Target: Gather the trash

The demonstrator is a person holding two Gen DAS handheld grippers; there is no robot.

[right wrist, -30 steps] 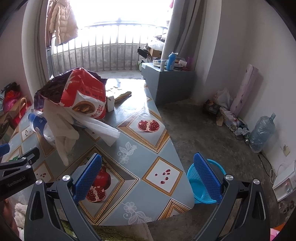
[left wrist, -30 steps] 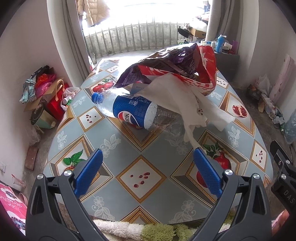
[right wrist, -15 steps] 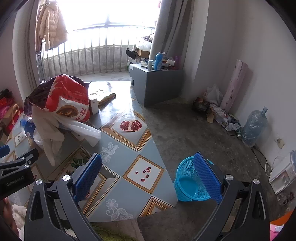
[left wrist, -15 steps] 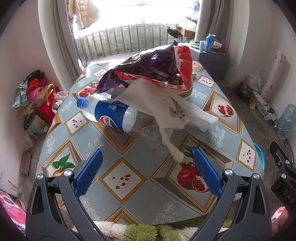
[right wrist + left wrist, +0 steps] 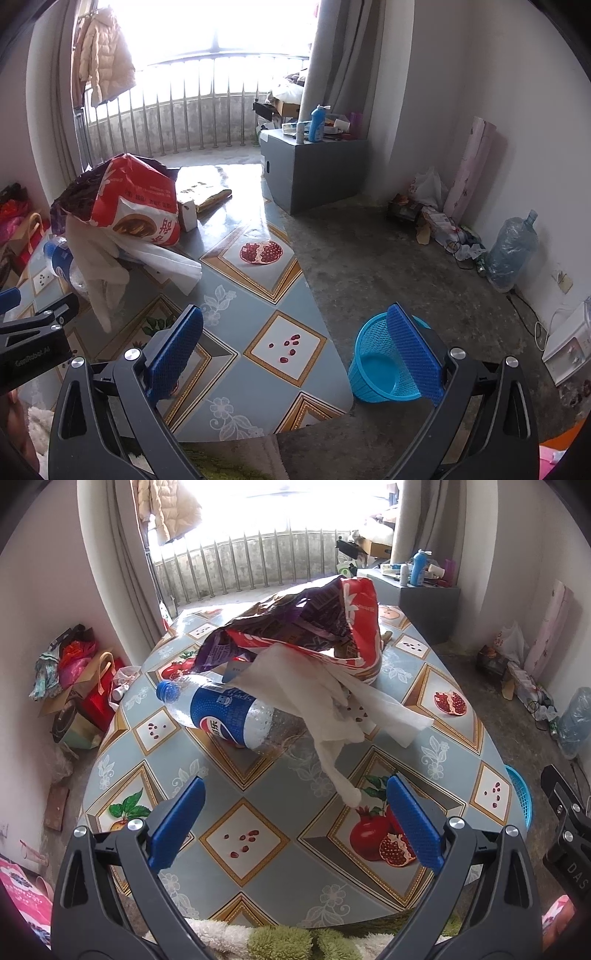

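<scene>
On the patterned table (image 5: 243, 838) lies a pile of trash: an empty Pepsi bottle (image 5: 229, 716) on its side, a crumpled white tissue (image 5: 325, 705) over it, and a torn red and purple snack bag (image 5: 314, 624) behind. My left gripper (image 5: 291, 827) is open and empty, above the table's near part, short of the tissue's tip. My right gripper (image 5: 291, 347) is open and empty over the table's right edge (image 5: 317, 295). The snack bag (image 5: 136, 199), the tissue (image 5: 110, 266) and a blue trash basket (image 5: 380, 369) on the floor show in the right wrist view.
A small white box (image 5: 186, 214) and a brown wrapper (image 5: 210, 195) lie behind the bag. A grey cabinet (image 5: 314, 170) with bottles stands beyond the table. Bags (image 5: 74, 679) clutter the floor at left. A water jug (image 5: 511, 251) stands by the right wall.
Both grippers have pulled back and risen; the trash pile looks farther away. The right view has swung right, so the blue basket now shows fully. Both stay open.
</scene>
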